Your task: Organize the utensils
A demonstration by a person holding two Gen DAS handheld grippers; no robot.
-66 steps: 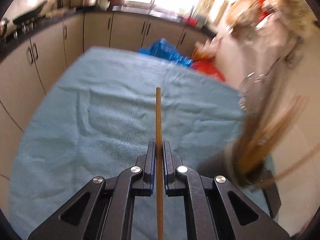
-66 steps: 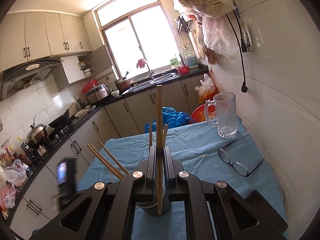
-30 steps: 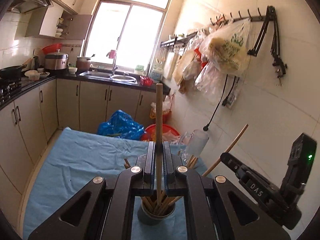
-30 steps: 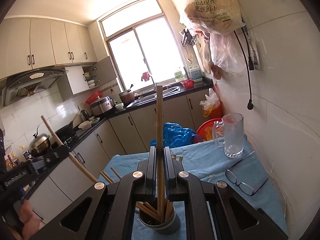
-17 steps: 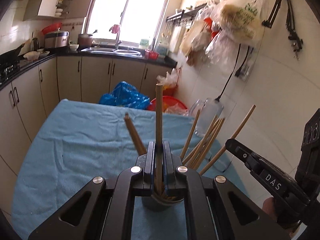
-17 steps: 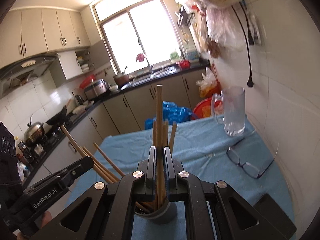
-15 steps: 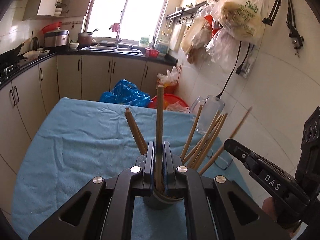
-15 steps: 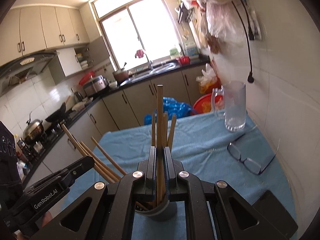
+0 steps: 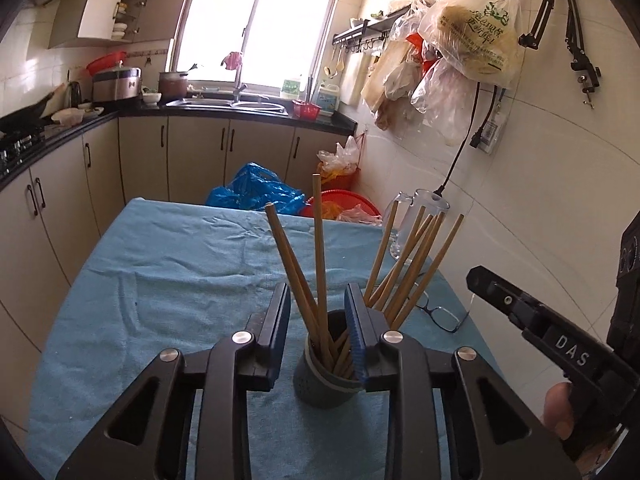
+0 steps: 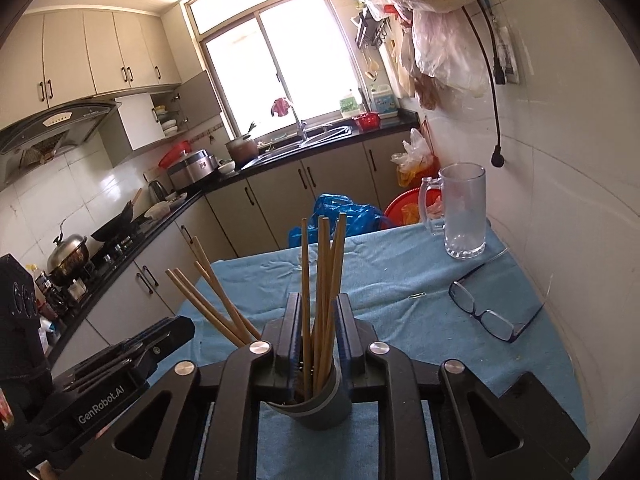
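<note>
On a table draped in a blue towel [image 9: 168, 264], the left gripper [image 9: 318, 328] hovers with its fingers spread wide and holding nothing, straddling a grey utensil cup [image 9: 326, 376]; the cup stands upright near the towel's front edge, bristling with wooden chopsticks [image 9: 318, 240] that fan out to both sides; the right gripper [image 10: 318, 334], seen from its own camera, brackets the same cup [image 10: 318, 404] with fingers parted and empty, chopsticks [image 10: 324, 280] rising between them without being pinched; further right lie a pair of glasses [image 10: 486, 312]; a clear glass mug [image 10: 464, 210] stands at the far corner by the tiled wall.
</note>
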